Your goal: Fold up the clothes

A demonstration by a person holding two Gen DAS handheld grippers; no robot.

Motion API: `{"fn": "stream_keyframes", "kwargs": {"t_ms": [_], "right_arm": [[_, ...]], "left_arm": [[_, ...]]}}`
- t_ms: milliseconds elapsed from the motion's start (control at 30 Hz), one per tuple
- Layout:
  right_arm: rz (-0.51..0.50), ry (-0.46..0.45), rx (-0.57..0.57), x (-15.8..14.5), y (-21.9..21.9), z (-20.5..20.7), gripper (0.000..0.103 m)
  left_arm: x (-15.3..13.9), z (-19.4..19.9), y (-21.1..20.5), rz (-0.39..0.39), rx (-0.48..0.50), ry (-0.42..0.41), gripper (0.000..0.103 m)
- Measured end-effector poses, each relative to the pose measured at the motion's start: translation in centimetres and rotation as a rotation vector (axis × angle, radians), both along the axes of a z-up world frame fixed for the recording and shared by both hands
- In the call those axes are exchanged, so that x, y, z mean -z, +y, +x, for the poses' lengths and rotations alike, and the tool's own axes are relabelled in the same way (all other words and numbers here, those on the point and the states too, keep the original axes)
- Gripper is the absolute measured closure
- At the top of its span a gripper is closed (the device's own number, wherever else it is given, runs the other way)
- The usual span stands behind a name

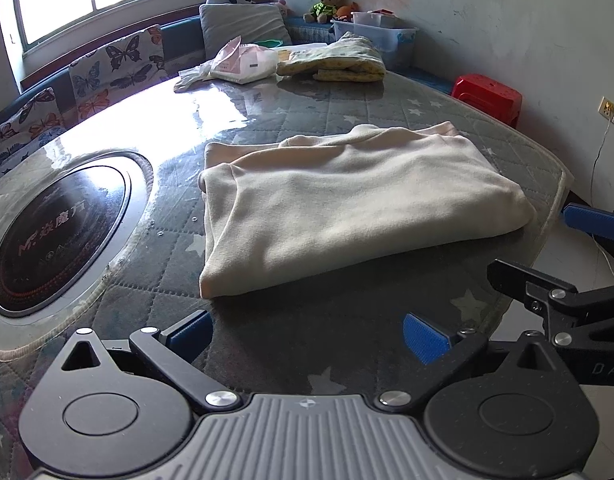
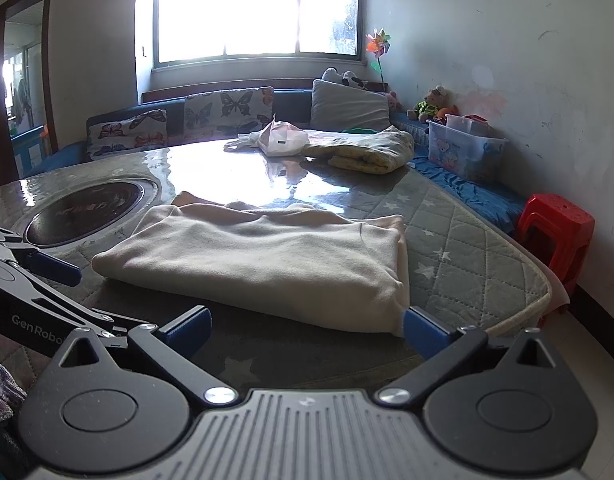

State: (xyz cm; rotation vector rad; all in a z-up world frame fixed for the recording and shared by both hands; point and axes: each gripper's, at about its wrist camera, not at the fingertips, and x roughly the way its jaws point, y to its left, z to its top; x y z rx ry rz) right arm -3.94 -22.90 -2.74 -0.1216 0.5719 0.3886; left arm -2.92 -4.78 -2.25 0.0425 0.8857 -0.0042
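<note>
Ahead of both my grippers the table (image 1: 407, 104) carries the folded cream garment (image 1: 347, 204). My left gripper (image 1: 307, 336) and right gripper (image 2: 307, 334) hang just short of it, jaws spread wide, holding nothing.

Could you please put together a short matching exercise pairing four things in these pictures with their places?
Things:
1. cream garment
2. red stool
3. yellow blanket
4. cooktop

Places:
A. on the floor beside the table
B. far end of the table
C. set into the tabletop
D. folded, just ahead of both hand-held grippers

Pairs: 1-D, 2-A, 3-B, 4-C
</note>
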Motion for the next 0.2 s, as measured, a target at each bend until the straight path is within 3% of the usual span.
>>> {"fn": "stream_keyframes", "kwargs": {"t_ms": [200], "right_arm": [[0.005,0.0,-0.002,-0.14,-0.16,0.02,0.0]], "left_arm": [[-0.23,0.0,-0.16,0.003,0.001,-0.007,0.0]]}}
